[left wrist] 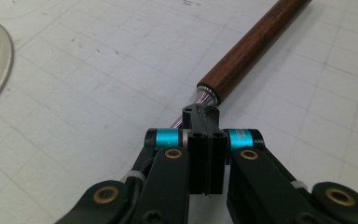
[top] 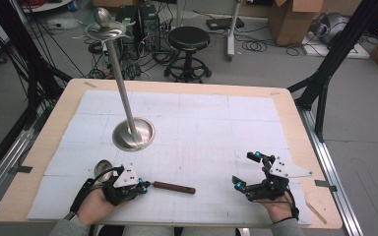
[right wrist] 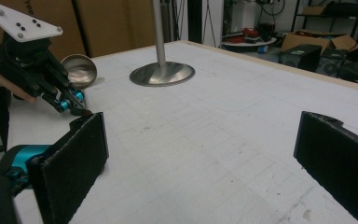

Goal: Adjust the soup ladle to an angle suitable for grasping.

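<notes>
Near the bench's (top: pixel 300 128) front edge, my left gripper (top: pixel 145 186) had its fingers pinched on the thin metal neck of a wooden-handled tool (top: pixel 173 187), whose brown handle lay flat toward the front middle. My right gripper (top: pixel 246 172), by the front right corner, held its fingers spread wide, empty. Farther back, left of centre, stood a metal stand (top: pixel 133 133), its pole tilting away.

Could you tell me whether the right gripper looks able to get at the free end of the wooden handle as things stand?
Probably yes: the right gripper is open, and only bare mat lies between it and the wooden handle.
</notes>
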Motion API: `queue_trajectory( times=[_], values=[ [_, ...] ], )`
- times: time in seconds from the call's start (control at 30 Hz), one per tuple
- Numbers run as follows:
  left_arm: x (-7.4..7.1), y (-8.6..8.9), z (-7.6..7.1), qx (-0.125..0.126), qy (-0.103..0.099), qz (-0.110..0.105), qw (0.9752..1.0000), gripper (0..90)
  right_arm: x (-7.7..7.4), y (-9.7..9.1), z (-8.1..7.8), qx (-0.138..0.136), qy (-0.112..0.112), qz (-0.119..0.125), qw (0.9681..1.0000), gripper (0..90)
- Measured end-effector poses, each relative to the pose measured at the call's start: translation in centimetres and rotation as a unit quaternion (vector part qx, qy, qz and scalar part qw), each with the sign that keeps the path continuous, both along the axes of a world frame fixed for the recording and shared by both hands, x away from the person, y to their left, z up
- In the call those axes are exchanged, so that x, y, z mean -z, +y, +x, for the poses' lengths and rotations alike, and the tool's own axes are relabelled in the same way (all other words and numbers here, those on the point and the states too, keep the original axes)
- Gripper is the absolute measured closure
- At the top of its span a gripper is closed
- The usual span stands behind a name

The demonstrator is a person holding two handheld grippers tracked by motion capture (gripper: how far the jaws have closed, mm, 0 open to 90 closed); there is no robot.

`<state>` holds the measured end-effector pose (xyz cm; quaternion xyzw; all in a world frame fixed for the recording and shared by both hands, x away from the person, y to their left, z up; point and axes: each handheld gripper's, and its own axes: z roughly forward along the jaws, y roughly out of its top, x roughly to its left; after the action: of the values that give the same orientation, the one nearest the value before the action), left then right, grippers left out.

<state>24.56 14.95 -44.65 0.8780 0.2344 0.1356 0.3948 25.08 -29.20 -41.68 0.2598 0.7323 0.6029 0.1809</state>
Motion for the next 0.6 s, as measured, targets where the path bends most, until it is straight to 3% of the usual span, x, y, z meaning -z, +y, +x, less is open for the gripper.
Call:
queue_trajectory(
  times=[0.33, 0.6],
  values=[
    [-0.1, -0.6, 0.9, -0.021, -0.018, 0.018, 0.9995, 90.0, 0.1, 0.1, 0.1, -0.003, 0.003, -0.003, 1.0, 2.1],
    [-0.2, -0.8, 1.6, -0.031, -0.014, 0.019, 0.9992, 90.0, 0.2, 0.1, 0.1, -0.001, 0.005, -0.003, 1.0, 2.1]
  ],
)
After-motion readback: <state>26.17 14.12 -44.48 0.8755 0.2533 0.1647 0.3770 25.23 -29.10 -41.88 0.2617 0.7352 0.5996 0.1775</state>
